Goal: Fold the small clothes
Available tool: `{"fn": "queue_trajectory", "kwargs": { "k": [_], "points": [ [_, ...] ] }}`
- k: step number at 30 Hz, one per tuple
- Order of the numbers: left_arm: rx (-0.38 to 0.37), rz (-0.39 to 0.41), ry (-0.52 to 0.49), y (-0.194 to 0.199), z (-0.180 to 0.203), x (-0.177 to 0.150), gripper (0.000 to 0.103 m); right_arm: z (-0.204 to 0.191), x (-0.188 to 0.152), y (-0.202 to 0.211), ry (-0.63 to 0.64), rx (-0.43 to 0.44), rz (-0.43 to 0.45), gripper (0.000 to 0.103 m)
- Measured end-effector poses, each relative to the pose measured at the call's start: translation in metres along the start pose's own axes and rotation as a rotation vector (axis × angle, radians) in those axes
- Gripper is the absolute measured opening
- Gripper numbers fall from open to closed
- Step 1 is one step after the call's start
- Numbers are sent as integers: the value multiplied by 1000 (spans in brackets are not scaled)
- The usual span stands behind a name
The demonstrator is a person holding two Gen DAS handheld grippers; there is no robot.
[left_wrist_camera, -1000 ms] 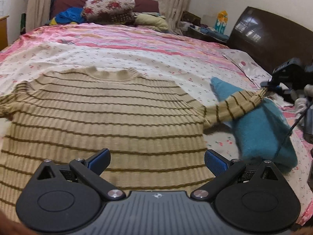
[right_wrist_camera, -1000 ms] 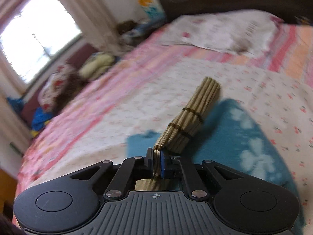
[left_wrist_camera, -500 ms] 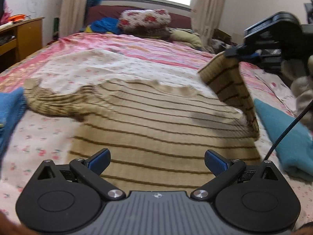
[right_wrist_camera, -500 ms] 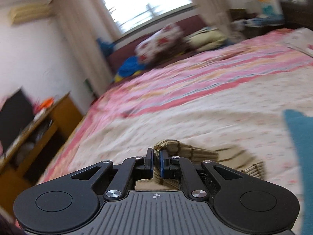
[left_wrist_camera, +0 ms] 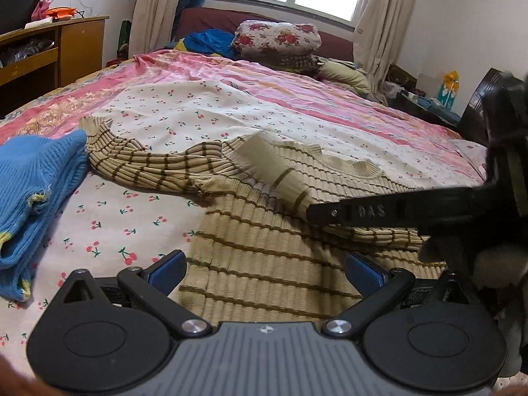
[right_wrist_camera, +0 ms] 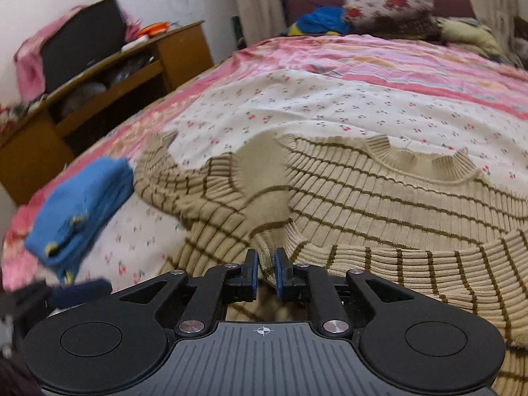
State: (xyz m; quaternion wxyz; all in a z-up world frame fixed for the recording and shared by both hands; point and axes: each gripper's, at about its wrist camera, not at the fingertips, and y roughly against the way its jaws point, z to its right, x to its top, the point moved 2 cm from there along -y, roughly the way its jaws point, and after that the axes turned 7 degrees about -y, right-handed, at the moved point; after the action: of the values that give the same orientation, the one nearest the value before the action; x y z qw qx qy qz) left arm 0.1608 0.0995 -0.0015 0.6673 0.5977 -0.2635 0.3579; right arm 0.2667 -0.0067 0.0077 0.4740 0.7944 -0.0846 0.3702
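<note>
A beige sweater with thin brown stripes [left_wrist_camera: 264,250] lies flat on the bed, neckline away from me; it also shows in the right wrist view [right_wrist_camera: 379,194]. Its right sleeve [right_wrist_camera: 264,194] is folded across the chest. My right gripper [right_wrist_camera: 265,274] sits low over the chest with its jaws a small gap apart; the sleeve fabric runs between the pads. In the left wrist view it reaches in from the right [left_wrist_camera: 316,214]. My left gripper [left_wrist_camera: 264,269] is open and empty above the sweater's lower body. The left sleeve [left_wrist_camera: 132,165] lies stretched out to the left.
A folded blue knit garment [left_wrist_camera: 36,198] lies on the bed at the left, also in the right wrist view [right_wrist_camera: 82,194]. A wooden cabinet [left_wrist_camera: 49,56] stands beyond the bed's left side. Pillows and bedding [left_wrist_camera: 277,39] are piled at the far end under the window.
My right gripper carried the right sleeve from the far right, up and over, down onto the sweater's chest. Its jaws have parted slightly. My left gripper swung its view leftward and stays open.
</note>
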Motion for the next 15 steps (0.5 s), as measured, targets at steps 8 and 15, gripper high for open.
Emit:
{"fn": "queue_trajectory", "kwargs": {
  "k": [8, 15],
  "points": [
    [5, -1, 18, 0, -9, -1, 103, -18, 3, -15, 99, -6, -11, 25],
    [23, -3, 42, -2, -21, 0, 103, -35, -2, -36, 249, -71, -35, 24]
  ]
}}
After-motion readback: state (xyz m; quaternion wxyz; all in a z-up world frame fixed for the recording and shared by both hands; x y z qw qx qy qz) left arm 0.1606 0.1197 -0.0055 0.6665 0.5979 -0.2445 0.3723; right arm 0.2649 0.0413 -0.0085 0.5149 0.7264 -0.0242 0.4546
